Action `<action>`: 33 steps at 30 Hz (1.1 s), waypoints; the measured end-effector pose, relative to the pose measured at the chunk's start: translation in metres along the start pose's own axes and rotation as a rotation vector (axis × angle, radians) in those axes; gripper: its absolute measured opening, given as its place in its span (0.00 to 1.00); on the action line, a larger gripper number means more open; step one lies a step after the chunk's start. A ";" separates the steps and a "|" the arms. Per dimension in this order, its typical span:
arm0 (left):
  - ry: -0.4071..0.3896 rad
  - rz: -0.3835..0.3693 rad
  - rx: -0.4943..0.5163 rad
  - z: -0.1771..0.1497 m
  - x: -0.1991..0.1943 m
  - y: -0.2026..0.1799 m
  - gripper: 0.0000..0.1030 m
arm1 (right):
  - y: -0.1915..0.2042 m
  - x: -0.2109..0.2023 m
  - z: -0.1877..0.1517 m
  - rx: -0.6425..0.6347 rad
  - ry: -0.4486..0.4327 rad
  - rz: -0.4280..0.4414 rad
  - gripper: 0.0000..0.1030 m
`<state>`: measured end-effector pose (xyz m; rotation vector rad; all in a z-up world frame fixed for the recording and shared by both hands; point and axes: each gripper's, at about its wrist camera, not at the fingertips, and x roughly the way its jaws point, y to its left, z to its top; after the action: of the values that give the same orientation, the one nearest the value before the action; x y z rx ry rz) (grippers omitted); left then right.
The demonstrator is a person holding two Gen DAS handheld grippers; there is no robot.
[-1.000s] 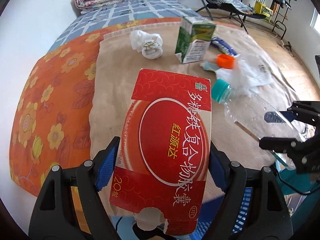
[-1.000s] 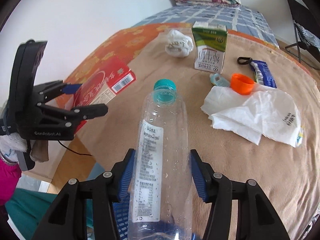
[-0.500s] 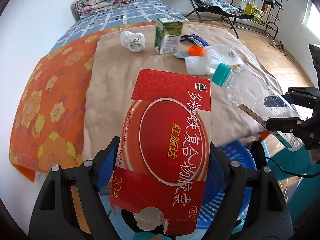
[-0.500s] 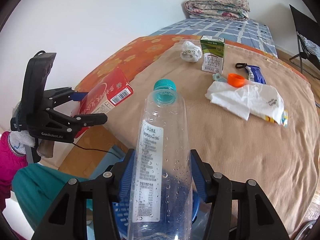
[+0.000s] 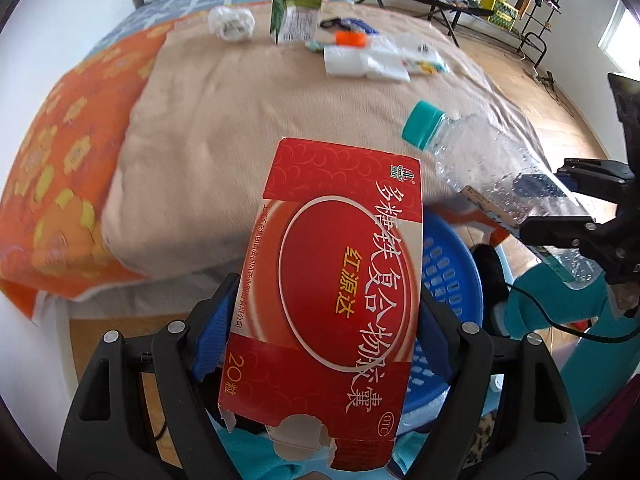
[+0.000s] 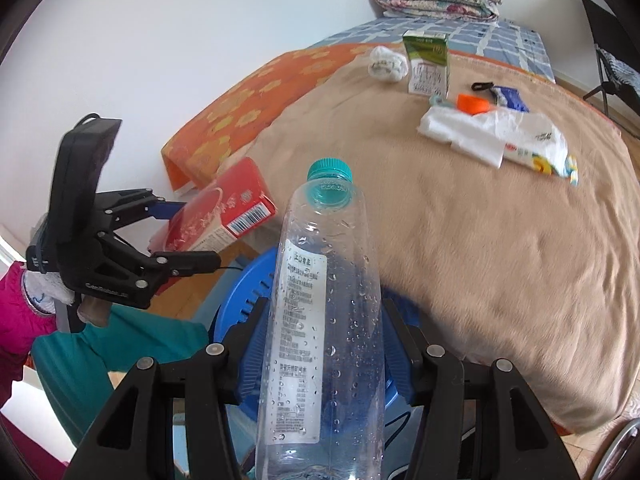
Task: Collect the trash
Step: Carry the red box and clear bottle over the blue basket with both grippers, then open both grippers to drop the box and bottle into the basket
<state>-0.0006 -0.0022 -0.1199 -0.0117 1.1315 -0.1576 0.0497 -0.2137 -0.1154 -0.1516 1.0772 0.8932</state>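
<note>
A: How far has the collecting got?

B: Two pieces are lifted but not yet dropped in the blue basket (image 5: 452,264) below; a green carton (image 6: 426,63), tissues (image 6: 472,136), crumpled wad (image 6: 387,63) and orange cap (image 6: 472,104) are left on the bed (image 6: 500,240)

A: And the tongs?

B: The left gripper (image 5: 324,316) is clamped on the red box (image 5: 332,280); the right gripper (image 6: 320,344) is clamped on the clear bottle (image 6: 320,312), both held over the basket

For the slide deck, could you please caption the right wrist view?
Right gripper holds a clear bottle above the blue basket, with trash left on the bed.
</note>
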 end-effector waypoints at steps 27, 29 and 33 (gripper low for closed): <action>0.214 -0.031 0.011 -0.052 0.060 -0.012 0.80 | -0.001 0.056 -0.040 0.072 0.213 0.016 0.54; 0.213 -0.035 0.005 -0.049 0.060 -0.011 0.80 | -0.003 0.054 -0.041 0.077 0.213 0.016 0.54; 0.206 -0.044 -0.007 -0.046 0.059 -0.012 0.81 | -0.004 0.055 -0.039 0.084 0.209 0.020 0.55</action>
<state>-0.0195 -0.0189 -0.1916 -0.0271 1.3377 -0.1977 0.0351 -0.2053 -0.1810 -0.1678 1.3108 0.8618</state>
